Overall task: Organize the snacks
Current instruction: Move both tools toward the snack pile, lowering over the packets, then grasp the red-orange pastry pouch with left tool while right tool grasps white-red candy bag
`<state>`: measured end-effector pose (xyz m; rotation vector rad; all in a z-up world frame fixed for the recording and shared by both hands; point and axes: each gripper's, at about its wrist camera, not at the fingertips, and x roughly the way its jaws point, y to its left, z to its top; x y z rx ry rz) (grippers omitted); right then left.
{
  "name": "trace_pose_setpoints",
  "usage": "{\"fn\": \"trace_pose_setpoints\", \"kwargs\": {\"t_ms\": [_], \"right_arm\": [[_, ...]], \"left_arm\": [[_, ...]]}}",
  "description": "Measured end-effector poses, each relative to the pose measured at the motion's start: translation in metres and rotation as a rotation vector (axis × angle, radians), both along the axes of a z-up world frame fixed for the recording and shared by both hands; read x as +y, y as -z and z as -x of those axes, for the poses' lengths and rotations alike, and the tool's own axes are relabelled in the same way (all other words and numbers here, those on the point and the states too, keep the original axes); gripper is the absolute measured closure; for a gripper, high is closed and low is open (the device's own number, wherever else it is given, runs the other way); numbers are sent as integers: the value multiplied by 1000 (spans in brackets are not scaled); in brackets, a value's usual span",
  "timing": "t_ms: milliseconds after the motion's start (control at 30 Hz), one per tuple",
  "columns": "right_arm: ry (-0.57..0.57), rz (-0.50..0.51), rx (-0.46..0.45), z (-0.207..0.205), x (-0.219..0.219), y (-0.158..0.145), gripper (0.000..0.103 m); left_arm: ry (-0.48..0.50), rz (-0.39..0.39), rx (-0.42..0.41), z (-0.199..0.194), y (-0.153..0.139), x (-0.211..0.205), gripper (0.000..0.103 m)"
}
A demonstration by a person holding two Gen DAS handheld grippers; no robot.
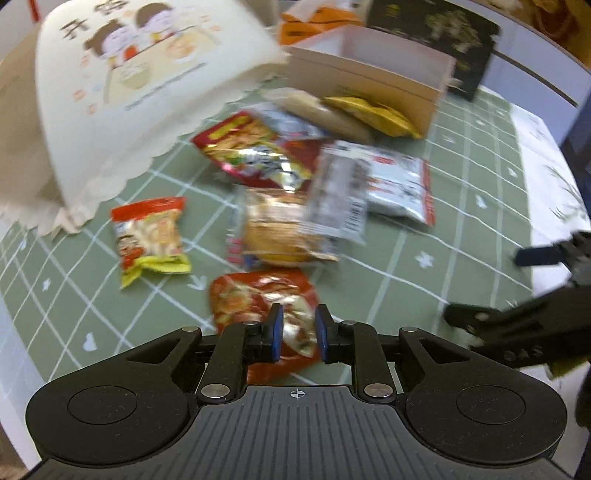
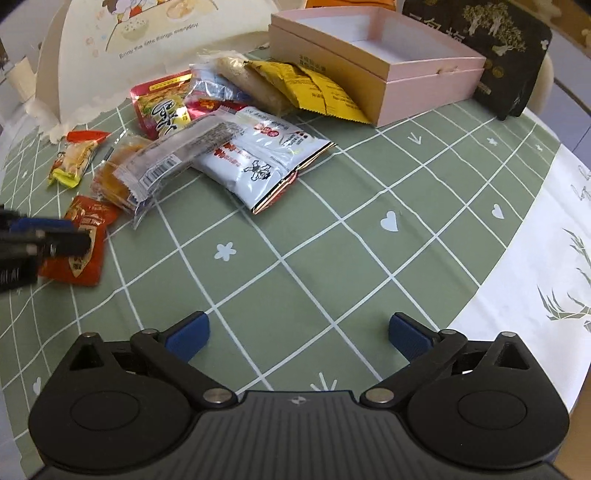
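Note:
Several snack packets lie in a heap on the green checked tablecloth (image 2: 332, 258). My left gripper (image 1: 297, 334) hovers over a small red packet (image 1: 258, 299), fingers narrowly apart around its near end; whether they grip it is unclear. That packet (image 2: 88, 236) also shows in the right wrist view under the left gripper (image 2: 55, 236). My right gripper (image 2: 299, 336) is wide open and empty over bare cloth. An open pink box (image 2: 388, 62) stands behind the heap, with yellow packets (image 2: 317, 88) leaning on it. A white packet (image 2: 266, 155) and a clear bread packet (image 2: 173, 155) lie in the middle.
A cream paper bag with a cartoon print (image 1: 122, 92) stands at the back left. A black packet (image 2: 498, 55) stands right of the pink box, an orange box (image 1: 314, 22) behind it. A small red-yellow packet (image 1: 151, 236) lies apart on the left. White cloth (image 2: 554, 258) borders the right.

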<state>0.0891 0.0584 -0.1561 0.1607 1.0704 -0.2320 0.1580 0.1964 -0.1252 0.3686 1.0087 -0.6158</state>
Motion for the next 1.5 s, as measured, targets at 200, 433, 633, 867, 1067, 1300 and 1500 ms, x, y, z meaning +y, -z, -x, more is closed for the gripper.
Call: {"fn": "trace_pose_setpoints", "kwargs": {"t_ms": [200,433,633,867,1067,1300,1500], "right_arm": [[-1,21,-82,12,5,4,0],[-10,4,-21,16,8,2,0],[-32,7,-41,36,7,2,0],[-28,7,-44,55,10,1,0],[-46,0,-17,66,12,0,0],[-39,1,-21,76,14,-1,0],[3,-17,22,65,12,-3,0]], "left_arm": [[32,-13,-34,1,5,-6,80],[88,-29,-103,13,11,-21,62],[81,1,-73,12,13,-33,43],[-57,-142,-148,5,14,-11,40],[-94,-116,-87,-13,19,-10,26],[-228,4,39,-40,22,23,22],[-178,15,27,-36,22,25,26]]}}
